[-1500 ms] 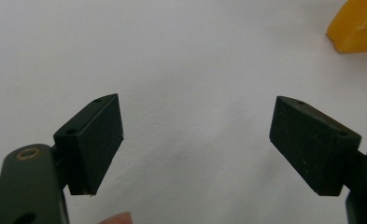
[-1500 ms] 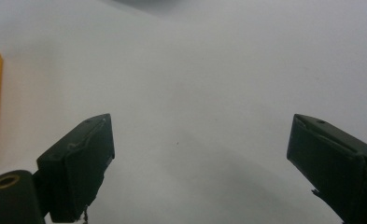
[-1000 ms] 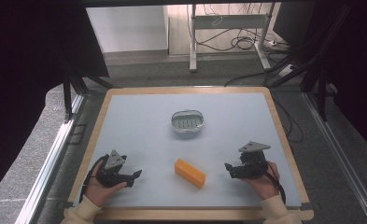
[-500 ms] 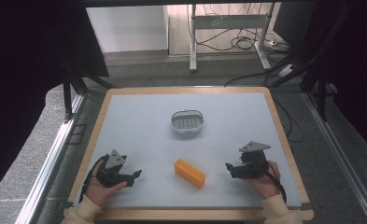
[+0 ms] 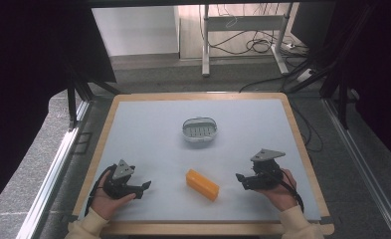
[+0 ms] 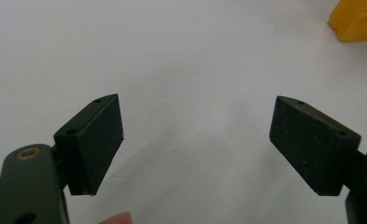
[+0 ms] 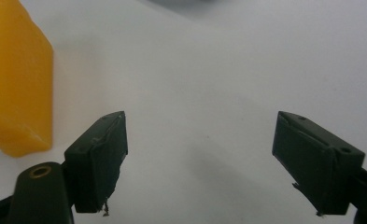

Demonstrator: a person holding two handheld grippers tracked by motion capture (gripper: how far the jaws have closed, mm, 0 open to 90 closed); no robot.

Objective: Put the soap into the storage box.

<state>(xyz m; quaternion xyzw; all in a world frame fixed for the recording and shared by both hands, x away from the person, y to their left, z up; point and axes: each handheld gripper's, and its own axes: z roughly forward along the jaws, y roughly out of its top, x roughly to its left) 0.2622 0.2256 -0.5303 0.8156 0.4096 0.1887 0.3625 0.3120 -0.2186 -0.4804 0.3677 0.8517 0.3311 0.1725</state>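
Two tools wait either side of an orange block on the desk.

High view: the orange block (image 5: 202, 184) lies between left tool (image 5: 144, 186) and right tool (image 5: 240, 178), touching neither; a metal dish (image 5: 200, 129) sits beyond.
Left gripper view: jaws wide, empty; block cut off at the corner.
Right gripper view: jaws, just closing slightly, stand apart and empty; block cropped at left.
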